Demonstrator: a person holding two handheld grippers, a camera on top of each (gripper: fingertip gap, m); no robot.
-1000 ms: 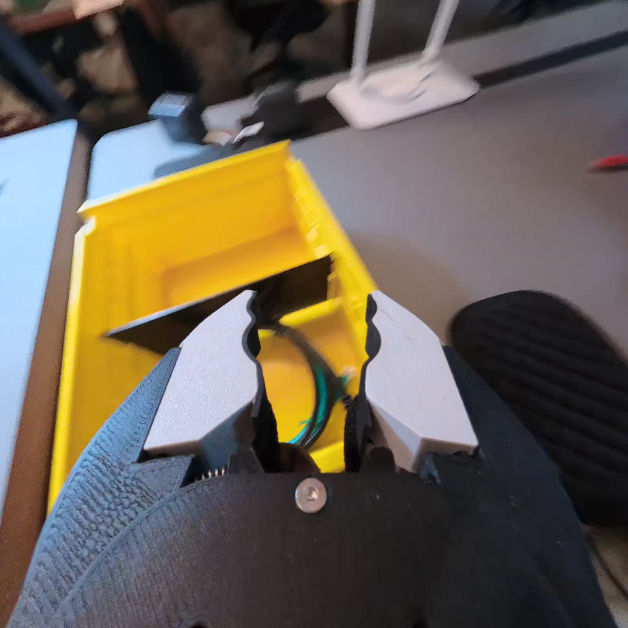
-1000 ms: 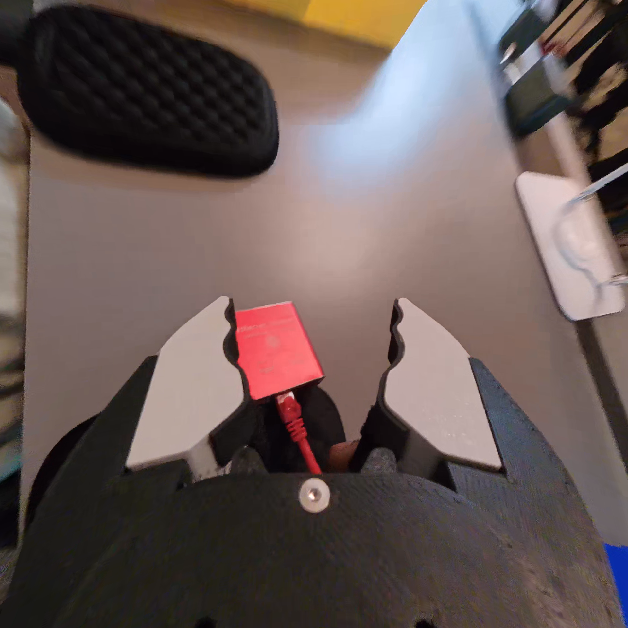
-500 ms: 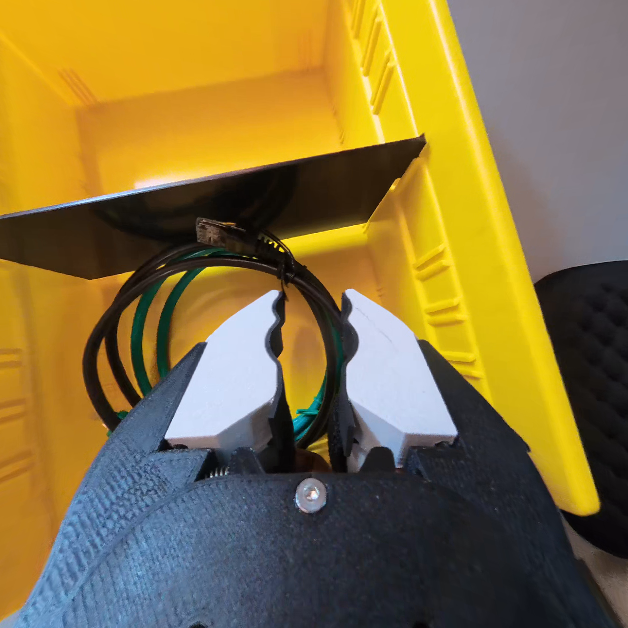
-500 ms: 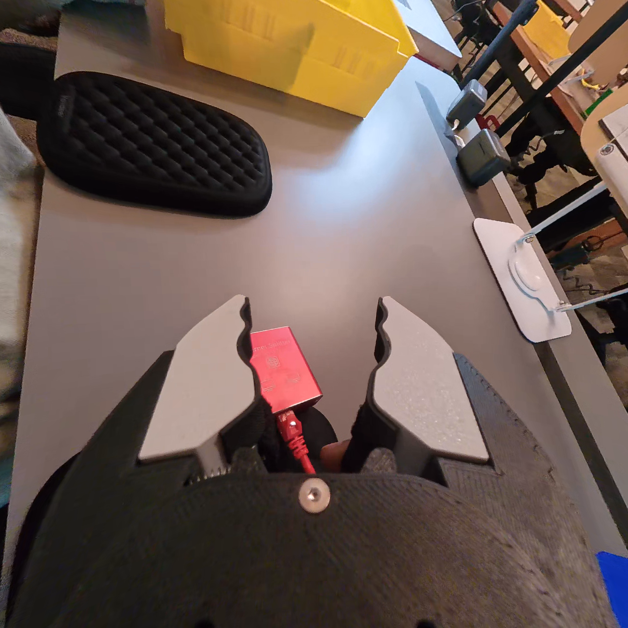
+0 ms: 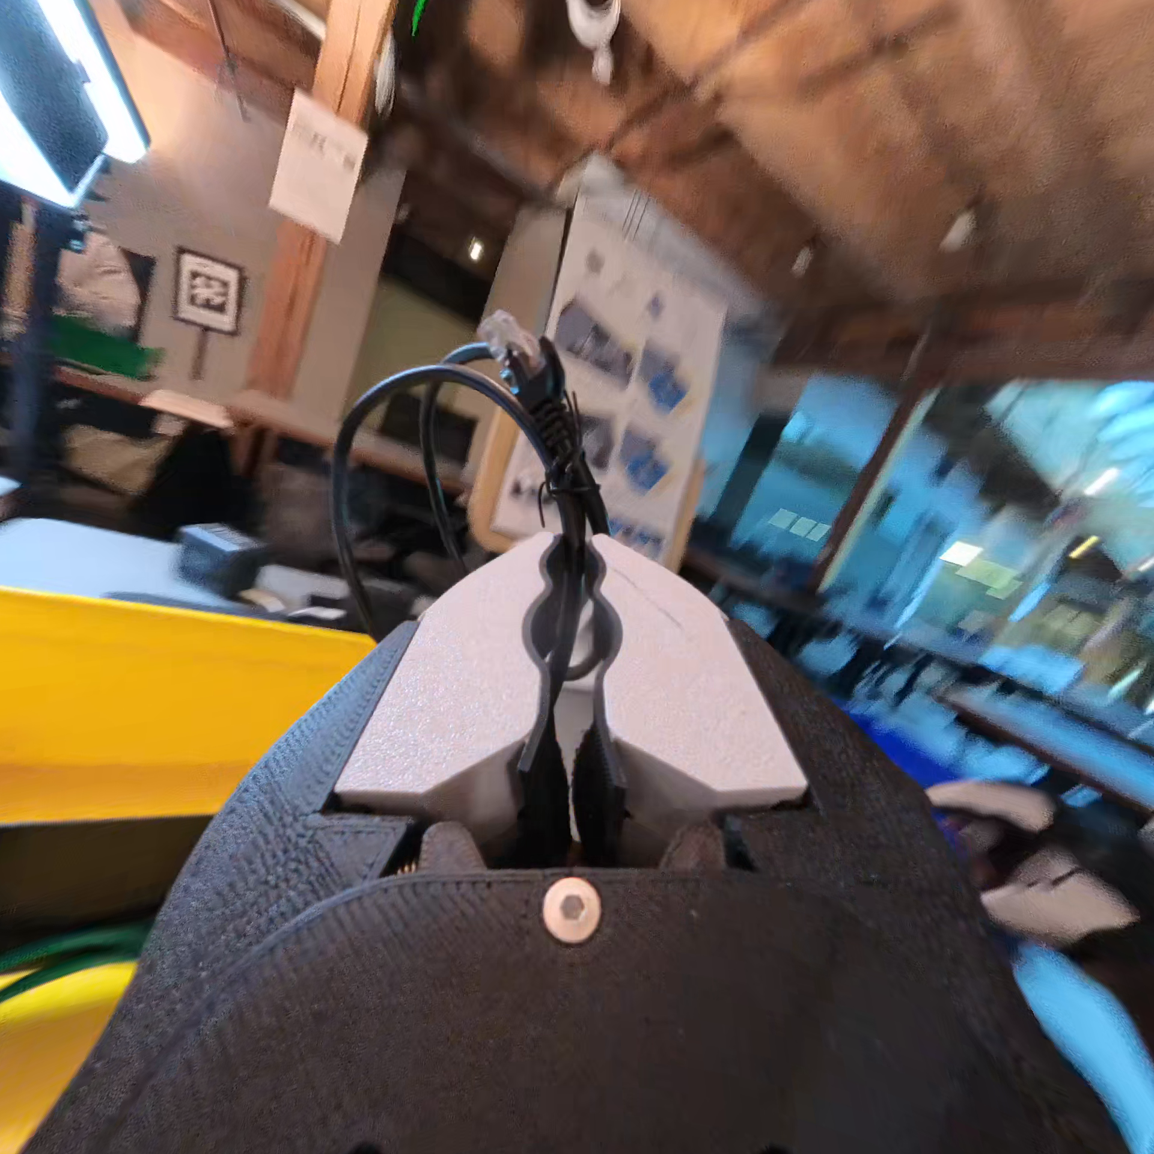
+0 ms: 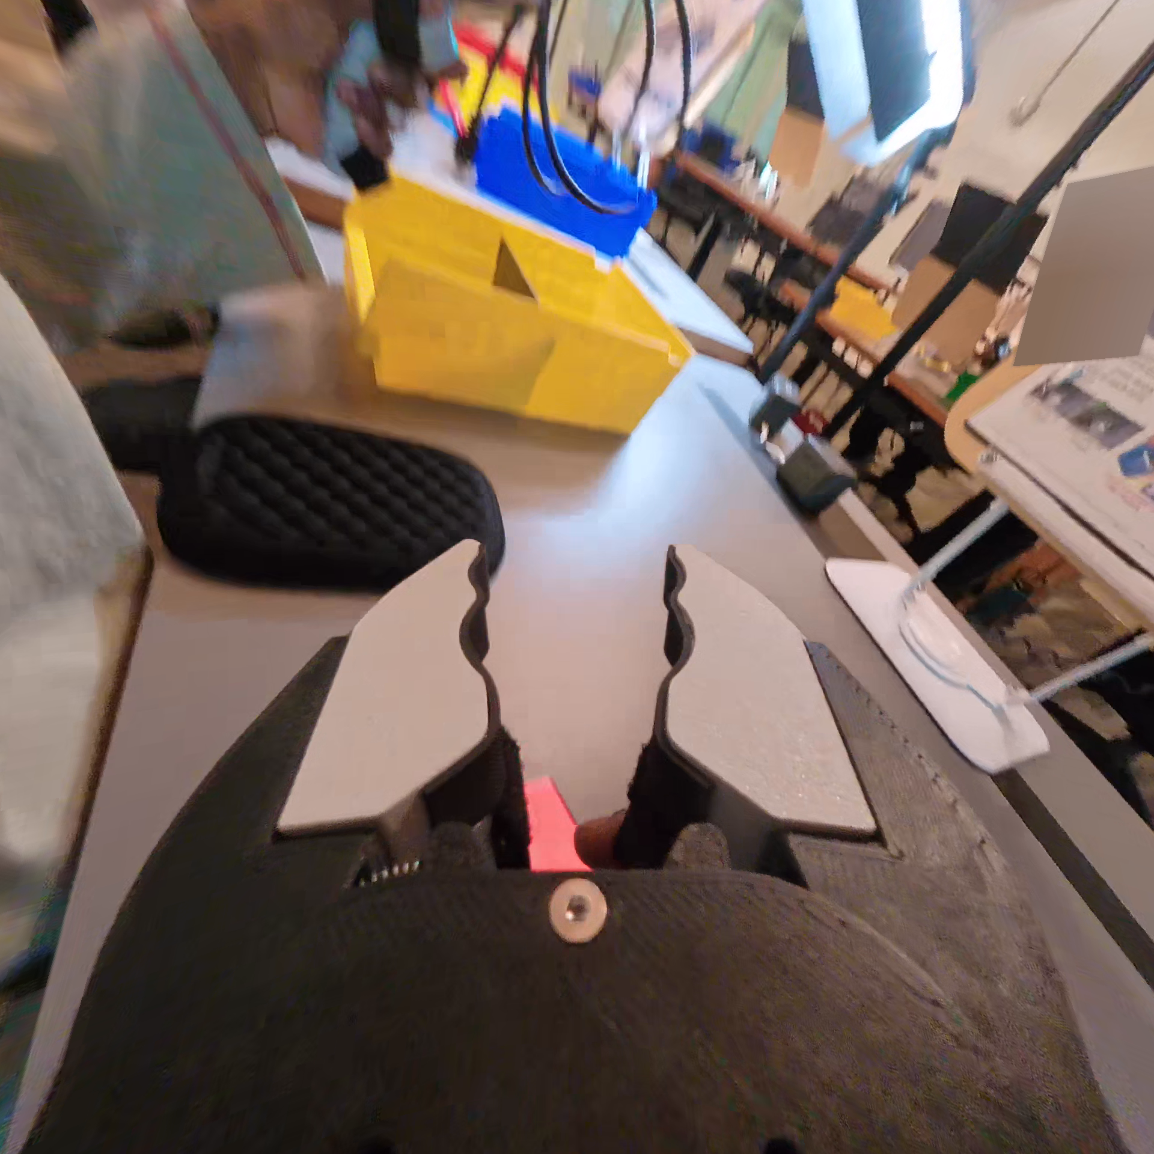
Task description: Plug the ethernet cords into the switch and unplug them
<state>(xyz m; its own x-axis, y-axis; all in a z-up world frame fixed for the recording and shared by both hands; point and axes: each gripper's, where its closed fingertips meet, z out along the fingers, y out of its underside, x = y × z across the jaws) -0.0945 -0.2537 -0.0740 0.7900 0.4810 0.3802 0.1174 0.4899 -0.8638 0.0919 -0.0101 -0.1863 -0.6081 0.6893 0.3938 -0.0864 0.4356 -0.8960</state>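
My left gripper (image 5: 571, 549) is shut on a coiled black ethernet cord (image 5: 565, 456), lifted above the yellow bin (image 5: 156, 699) and tilted up toward the room. The cord's clear plug (image 5: 509, 334) sticks up past the fingertips. A green cord (image 5: 69, 949) stays in the bin at the lower left. My right gripper (image 6: 571, 587) is open and empty above the grey table (image 6: 593, 562). The red switch (image 6: 549, 830) shows only as a sliver low between its fingers. The lifted black cord (image 6: 562, 162) hangs in loops above the yellow bin (image 6: 499, 337) in the right wrist view.
A black quilted pad (image 6: 325, 499) lies on the table between the bin and my right gripper. A white stand base (image 6: 937, 668) sits at the table's right edge. A blue bin (image 6: 556, 181) stands behind the yellow one. A person's light sleeve (image 6: 56, 499) is at the left.
My left gripper closed on the black cord in the bin and lifted it out, tilting upward. My right gripper tilted up, so the red switch slid low between its fingers.
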